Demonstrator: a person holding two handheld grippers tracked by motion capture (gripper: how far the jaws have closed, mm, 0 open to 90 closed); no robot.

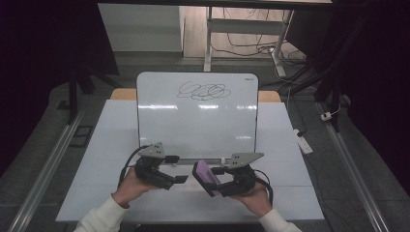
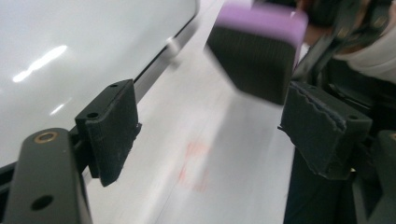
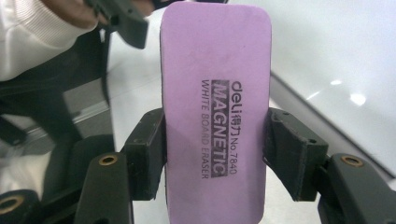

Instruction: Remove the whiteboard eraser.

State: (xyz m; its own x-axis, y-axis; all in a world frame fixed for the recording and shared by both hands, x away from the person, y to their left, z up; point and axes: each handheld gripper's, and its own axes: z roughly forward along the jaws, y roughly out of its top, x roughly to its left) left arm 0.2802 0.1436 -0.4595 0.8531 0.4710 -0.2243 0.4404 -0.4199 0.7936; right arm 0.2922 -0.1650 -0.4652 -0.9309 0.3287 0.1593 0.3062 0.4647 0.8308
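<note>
In the high view, low and centre of the frame, the right gripper pinches a purple, round-cornered whiteboard eraser with a dark felt underside, its jaws pressed on the two long edges. The eraser hangs just above the white surface, in front of the lower edge of the propped white dry-erase board, which carries a black scribble near its top. The right gripper view gives what the high view cannot — printed lettering on the purple face reading "deli MAGNETIC WHITE BOARD ERASER", and both black pads set tight against its sides. The left gripper sits just left of the eraser; in its own view the jaws stand spread with bare surface between them — the eraser's felt side blurred at upper right, beyond the right-hand pad.
</note>
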